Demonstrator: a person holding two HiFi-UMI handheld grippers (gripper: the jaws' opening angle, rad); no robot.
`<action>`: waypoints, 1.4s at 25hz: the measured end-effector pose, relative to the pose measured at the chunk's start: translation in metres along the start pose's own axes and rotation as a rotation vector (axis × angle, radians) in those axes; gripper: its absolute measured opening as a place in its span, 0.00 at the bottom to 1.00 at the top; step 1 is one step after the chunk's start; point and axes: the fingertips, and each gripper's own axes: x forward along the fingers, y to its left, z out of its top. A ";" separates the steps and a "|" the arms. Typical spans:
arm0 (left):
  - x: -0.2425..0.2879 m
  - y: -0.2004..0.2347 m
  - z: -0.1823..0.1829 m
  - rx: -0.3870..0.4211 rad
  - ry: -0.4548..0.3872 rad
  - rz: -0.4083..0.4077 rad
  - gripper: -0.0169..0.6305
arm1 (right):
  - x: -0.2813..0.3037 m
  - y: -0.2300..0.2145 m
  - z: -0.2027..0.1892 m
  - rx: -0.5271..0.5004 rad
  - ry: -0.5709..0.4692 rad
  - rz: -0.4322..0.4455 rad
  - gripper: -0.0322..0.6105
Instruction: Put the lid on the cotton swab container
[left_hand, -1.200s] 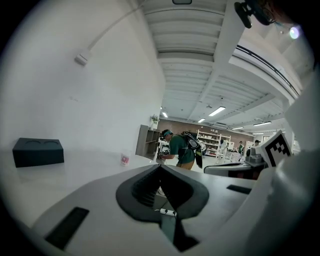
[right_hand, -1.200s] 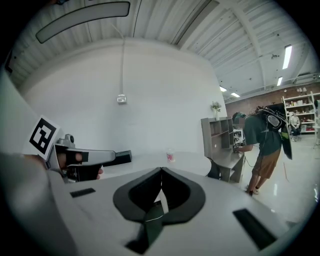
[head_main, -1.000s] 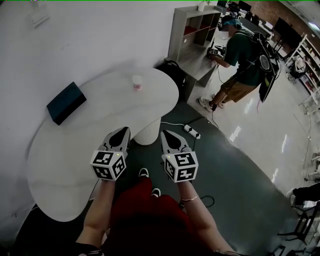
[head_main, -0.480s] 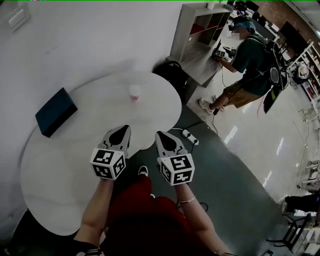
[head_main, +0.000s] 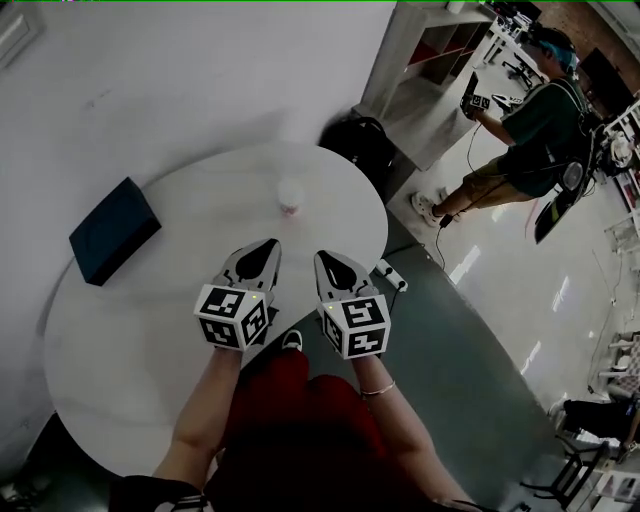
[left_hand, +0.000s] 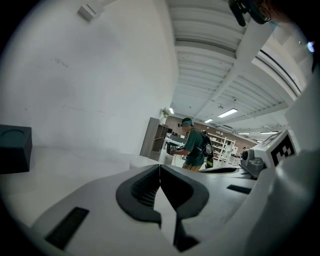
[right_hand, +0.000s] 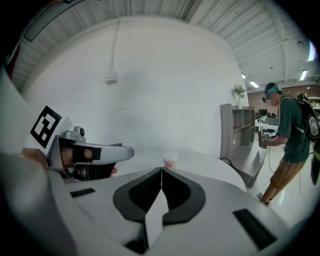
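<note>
Scene: a white rounded desk (head_main: 120, 330) seen from above, with a person's two arms reaching in from the bottom of the frame.
Left claw (head_main: 266, 247): lower centre of the frame, jaws pressed together with nothing between them.
Right claw (head_main: 326, 260): just to the right of it, jaws also closed tight and empty.
Cotton swab container (head_main: 290, 197): a small pale pot with a pinkish base, upright on the desk, at centre frame above both claws and apart from them.
Lid: no separate lid shows in any view, and the container's top is too small to tell if it is capped.
Dark box (head_main: 113, 230): on the desk at the left of the frame, well apart from the container.
Change: over the last second both claws have moved forward together, and the gap to the container has narrowed.
Meaning: this looks like the approach. Nothing is gripped yet, and the jaws would need to spread before any pickup.
Background: another person (head_main: 530, 120) stands at the upper right, away from the desk.
</note>
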 end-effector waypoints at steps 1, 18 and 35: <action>0.002 0.004 0.002 -0.004 -0.002 0.000 0.06 | 0.005 -0.002 0.002 -0.005 0.002 -0.006 0.07; 0.031 0.043 0.001 -0.053 0.017 0.081 0.06 | 0.072 -0.003 0.003 -0.070 0.091 0.153 0.21; 0.057 0.079 0.004 -0.103 0.008 0.294 0.06 | 0.141 -0.023 -0.006 -0.192 0.206 0.346 0.46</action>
